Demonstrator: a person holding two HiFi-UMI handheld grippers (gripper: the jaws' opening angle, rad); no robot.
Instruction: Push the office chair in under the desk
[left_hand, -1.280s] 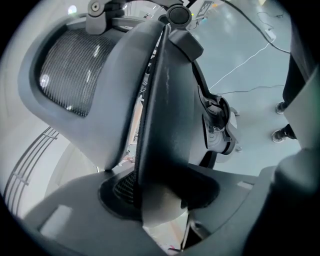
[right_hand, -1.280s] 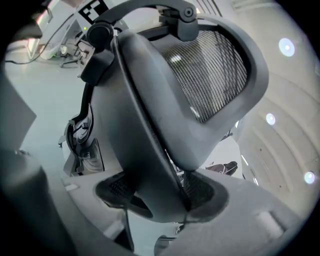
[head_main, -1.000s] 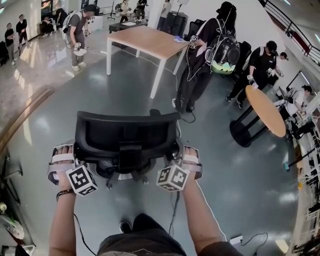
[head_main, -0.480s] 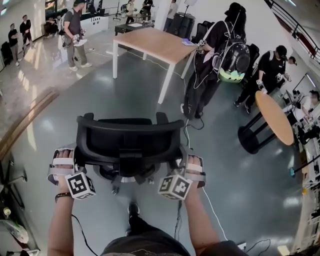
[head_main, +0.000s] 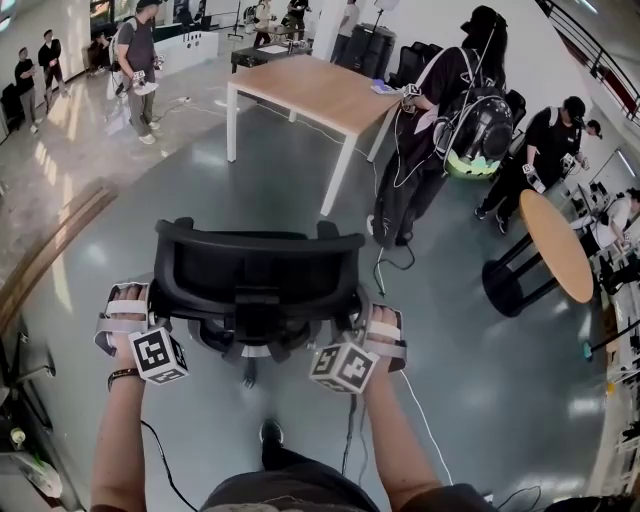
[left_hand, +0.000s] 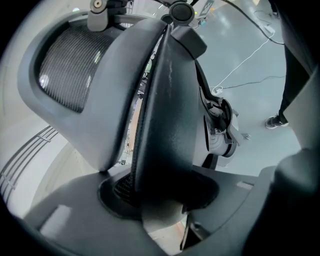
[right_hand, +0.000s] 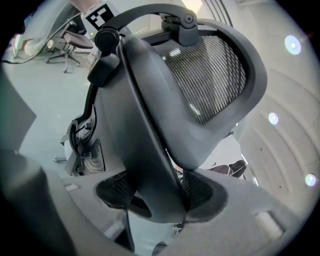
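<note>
Broadly, one grey glossy floor fills the head view. On it, at the top, stands one desk with a wooden top and white legs. At the right edge there is one round table on a dark base. People stand around the room. Two are close by on the right, one of them wearing a backpack beside the desk's near corner. Roughly seven more stand further off, though the far ones are too small to count surely.

One black chair stands in the middle of the floor, well apart from the desk and not under it. Its back is turned toward the camera.

Two grippers hold it, one on each side of the backrest. The left gripper is clenched on the backrest's left edge, which runs straight down between its jaws. The right gripper grasps the right edge the same way, with its jaws set wider. Two marker cubes show in the head view — one on the left, one on the right.
</note>
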